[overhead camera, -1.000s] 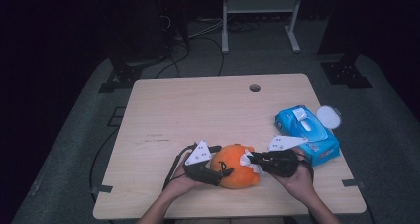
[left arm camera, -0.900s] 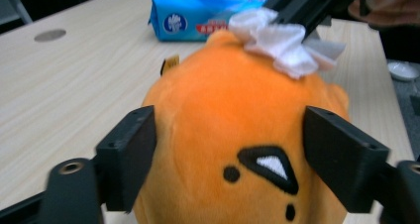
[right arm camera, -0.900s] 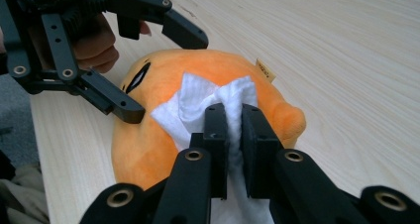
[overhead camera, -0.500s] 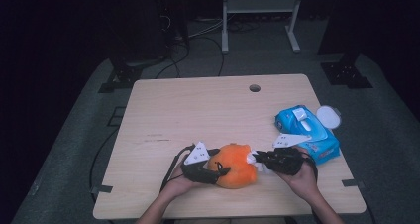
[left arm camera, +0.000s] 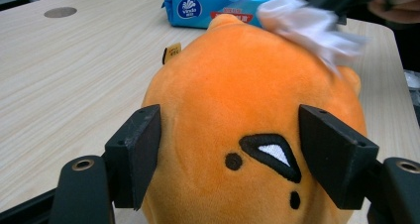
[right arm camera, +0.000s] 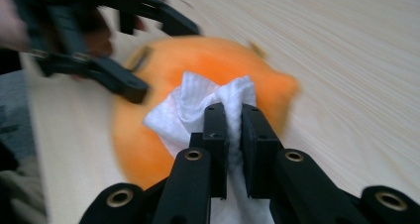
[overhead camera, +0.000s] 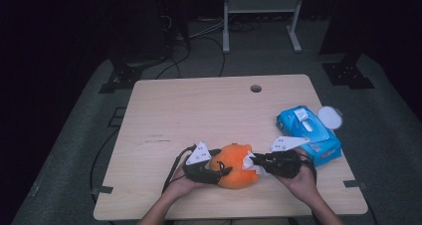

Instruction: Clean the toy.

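While the left gripper (overhead camera: 215,171) clamps the orange plush toy (overhead camera: 235,165) from its left side, the right gripper (overhead camera: 255,161) has its jaws pinched together on a white wipe (right arm camera: 198,110) and presses it on the toy's top. The toy sits at the near edge of the table (overhead camera: 199,110), between the two hands, and the blue wipe pack (overhead camera: 308,133) lies just to the right and a little farther off.

The left jaws have just been closing on the toy, whose soft sides bulge between the pads (left arm camera: 136,159). That hold looks the weak point: plush gives under pressure, so a firm rub from the right could squeeze the toy out of the jaws or roll it toward the near edge, where it might drop off the table.

The wipe is caught by a small fold. Dragging it hard across the fuzzy surface could tug it free of the right jaws or bunch it up, leaving bare plastic scraping the fabric. A wide stroke to the right might also knock the pack.
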`<state>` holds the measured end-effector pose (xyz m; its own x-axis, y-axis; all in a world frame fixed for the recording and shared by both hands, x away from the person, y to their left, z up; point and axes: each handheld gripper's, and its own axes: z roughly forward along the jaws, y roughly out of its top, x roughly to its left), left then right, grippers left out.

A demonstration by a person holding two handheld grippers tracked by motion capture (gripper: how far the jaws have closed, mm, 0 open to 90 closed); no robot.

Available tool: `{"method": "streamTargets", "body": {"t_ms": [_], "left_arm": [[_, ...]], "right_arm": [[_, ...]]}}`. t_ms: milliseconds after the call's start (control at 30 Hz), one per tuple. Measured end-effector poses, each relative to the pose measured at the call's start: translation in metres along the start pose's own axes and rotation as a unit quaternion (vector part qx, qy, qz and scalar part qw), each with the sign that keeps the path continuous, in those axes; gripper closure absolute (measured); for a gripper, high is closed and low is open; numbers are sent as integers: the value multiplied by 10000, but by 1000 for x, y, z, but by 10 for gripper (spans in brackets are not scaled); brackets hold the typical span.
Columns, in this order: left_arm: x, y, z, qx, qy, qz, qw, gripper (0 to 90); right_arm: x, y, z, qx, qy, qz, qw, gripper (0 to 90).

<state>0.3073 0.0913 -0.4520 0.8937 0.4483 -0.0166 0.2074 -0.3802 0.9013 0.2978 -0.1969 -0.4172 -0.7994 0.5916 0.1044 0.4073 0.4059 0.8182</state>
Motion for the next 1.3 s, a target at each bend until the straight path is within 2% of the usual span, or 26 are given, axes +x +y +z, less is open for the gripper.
{"method": "streamTargets", "body": {"t_ms": [67,133,233,267,300,367,433,533,600,700,767,800,833,933,1033,1100,1133,1200,1233,1267,1300], "left_arm": [[0,0,0,1,-1,-1,10000,273],[0,0,1,6,9,-21,10000,272],[-3,0,1,11,38,-5,10000,272],[-3,1,1,28,40,23,10000,271],[-4,1,0,13,36,0,10000,269],[-6,2,1,-8,-2,-72,10000,261],[-12,5,3,13,36,15,10000,251],[-23,9,7,69,18,270,9996,239],[-28,10,8,114,-14,417,9991,227],[-31,11,7,178,-56,548,9983,188],[-26,11,3,112,-204,459,9987,188],[-23,11,1,53,-267,353,9990,201],[-22,11,0,42,-266,317,9991,233],[-27,12,3,72,-178,443,9988,258],[-33,13,7,64,-198,592,9980,259],[-33,14,7,85,-213,612,9979,254],[-30,14,5,78,-236,556,9981,243],[-25,15,2,5,-228,379,9990,197],[-21,15,0,-8,-156,264,9995,174],[-18,15,-1,78,-24,127,9999,120],[-14,14,0,98,-22,-62,9999,97]], "right_arm": [[-6,-3,-1,11,-5,114,9999,814],[-2,-1,-2,-48,66,146,9999,814],[13,6,0,-110,208,-68,9997,813],[17,7,2,-68,169,-165,9997,813],[20,7,3,-29,106,-252,9996,813],[15,6,2,-39,130,-168,9998,814],[7,4,1,-53,85,-38,9999,814],[1,4,-1,-103,-12,100,9999,814],[4,8,-2,-209,-5,71,9998,813],[9,10,1,-184,-26,-44,9998,811],[7,9,2,-170,-5,-18,9999,812],[5,8,1,-162,-34,-5,9999,812],[3,7,0,-148,-68,14,9999,812],[0,6,-2,-183,-69,138,9997,813],[11,12,0,-283,82,15,9996,812],[17,14,3,-252,124,-76,9996,812],[18,14,5,-223,122,-138,9996,813],[15,12,6,-218,214,-68,9995,814],[13,11,6,-188,212,-64,9996,815],[12,11,5,-160,158,-96,9997,815],[10,10,4,-146,105,-95,9998,815]]}}
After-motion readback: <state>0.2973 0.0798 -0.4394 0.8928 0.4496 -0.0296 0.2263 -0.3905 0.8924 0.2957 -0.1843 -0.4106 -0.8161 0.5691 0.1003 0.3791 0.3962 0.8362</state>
